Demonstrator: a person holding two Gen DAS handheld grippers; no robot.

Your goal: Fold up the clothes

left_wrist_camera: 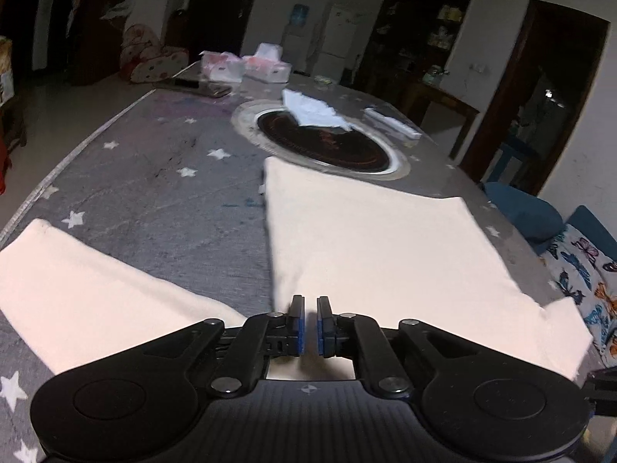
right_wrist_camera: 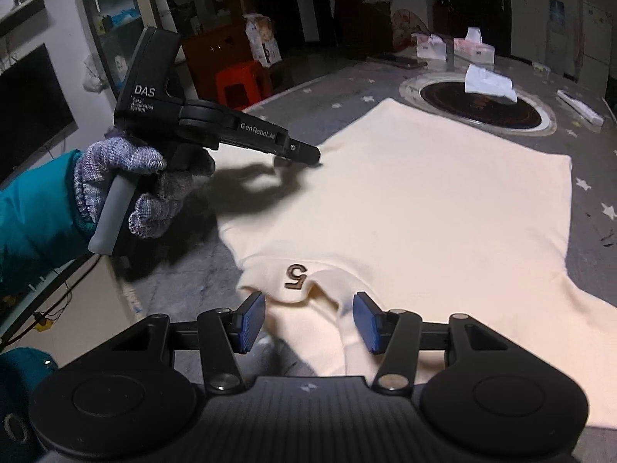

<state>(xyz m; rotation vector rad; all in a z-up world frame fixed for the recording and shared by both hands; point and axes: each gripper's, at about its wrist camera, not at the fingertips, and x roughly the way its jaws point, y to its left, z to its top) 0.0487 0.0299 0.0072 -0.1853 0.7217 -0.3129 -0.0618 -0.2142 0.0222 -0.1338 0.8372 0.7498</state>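
Observation:
A cream sweater (left_wrist_camera: 366, 239) lies flat on the grey star-patterned table (left_wrist_camera: 154, 162), one sleeve (left_wrist_camera: 77, 289) spread out at the left. My left gripper (left_wrist_camera: 310, 324) hovers over the sweater's near edge, its blue pads almost together with nothing seen between them. In the right wrist view the same left gripper (right_wrist_camera: 308, 156), held by a gloved hand (right_wrist_camera: 127, 193), points at the sweater's (right_wrist_camera: 424, 200) left edge. My right gripper (right_wrist_camera: 308, 322) stands open over the collar, whose raised fold and brown "5" label (right_wrist_camera: 296, 276) lie between and just ahead of its fingers.
A round black hob (left_wrist_camera: 324, 142) set into the table lies just beyond the sweater, with crumpled white paper (left_wrist_camera: 316, 110) on it. Tissue packs (left_wrist_camera: 246, 65) stand at the far end. A blue chair with a butterfly cushion (left_wrist_camera: 578, 262) is at the right; a red stool (right_wrist_camera: 241, 83) stands beside the table.

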